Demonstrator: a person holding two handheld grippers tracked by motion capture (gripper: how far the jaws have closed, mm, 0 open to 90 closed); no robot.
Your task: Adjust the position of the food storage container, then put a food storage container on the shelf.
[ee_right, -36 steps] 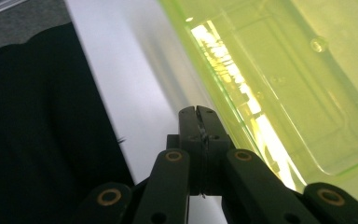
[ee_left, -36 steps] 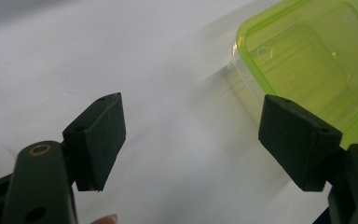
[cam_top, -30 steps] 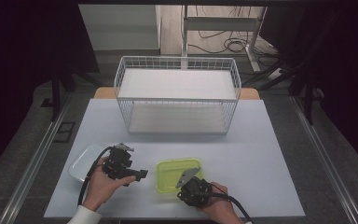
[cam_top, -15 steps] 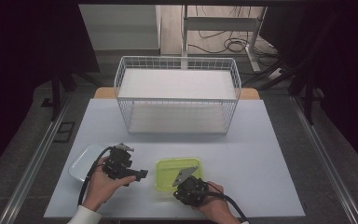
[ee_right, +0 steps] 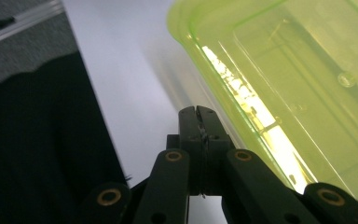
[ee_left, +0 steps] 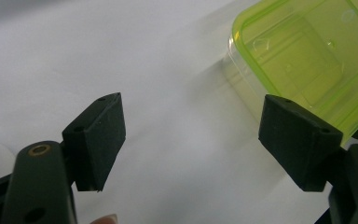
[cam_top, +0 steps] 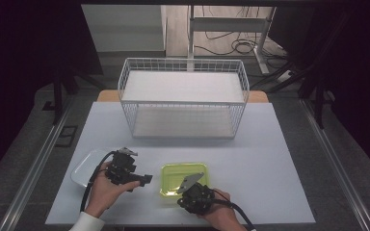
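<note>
A lime-green translucent plastic container [cam_top: 183, 177] lies on the white table near its front edge. My left gripper [cam_top: 144, 180] sits just left of it, held in a hand. In the left gripper view its jaws [ee_left: 191, 107] stand wide open over bare table, and the green container [ee_left: 307, 60] is ahead to the right, untouched. My right gripper [cam_top: 185, 198] is at the container's front edge. In the right gripper view its jaws [ee_right: 196, 110] are pressed together with nothing between them, right beside the container's rim [ee_right: 223, 70].
A white wire basket [cam_top: 183, 98] stands at the back middle of the table. A white translucent tray [cam_top: 83, 169] lies at the front left, under the left hand's cable. Bare table stretches to the right of the container.
</note>
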